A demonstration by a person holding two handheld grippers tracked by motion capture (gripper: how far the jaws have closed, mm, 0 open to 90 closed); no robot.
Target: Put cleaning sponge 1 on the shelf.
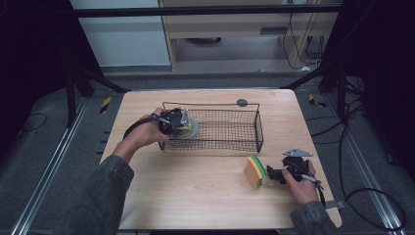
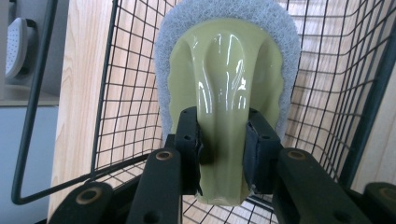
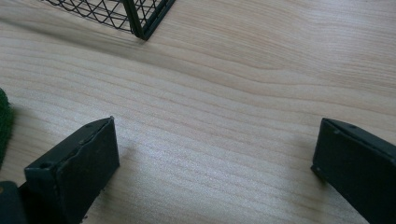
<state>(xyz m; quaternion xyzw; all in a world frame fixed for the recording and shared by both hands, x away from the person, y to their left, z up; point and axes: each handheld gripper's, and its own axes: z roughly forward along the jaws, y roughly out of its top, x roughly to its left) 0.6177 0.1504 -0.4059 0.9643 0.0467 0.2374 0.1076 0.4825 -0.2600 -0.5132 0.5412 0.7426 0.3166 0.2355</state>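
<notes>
A scrubber [image 2: 226, 60] with a glossy pale-green handle and a grey-white pad sits between the jaws of my left gripper [image 2: 223, 149], which is shut on the handle. In the high view the left gripper [image 1: 178, 122] holds the scrubber [image 1: 191, 129] at the left end of the black wire basket [image 1: 258, 131]. Mesh lies behind the pad; whether the two touch I cannot tell. My right gripper [image 1: 271, 175] rests open on the table at the front right, beside a yellow-and-green sponge [image 1: 255, 171] standing on edge. Between its wide-set jaws [image 3: 215, 163] there is just bare wood.
The wooden table [image 1: 195, 196] carries the basket across its middle. A small grey round piece [image 1: 242, 103] lies at the far edge. In the right gripper view, a basket corner [image 3: 140, 16] is ahead and the sponge's green edge [image 3: 3, 121] is at the left.
</notes>
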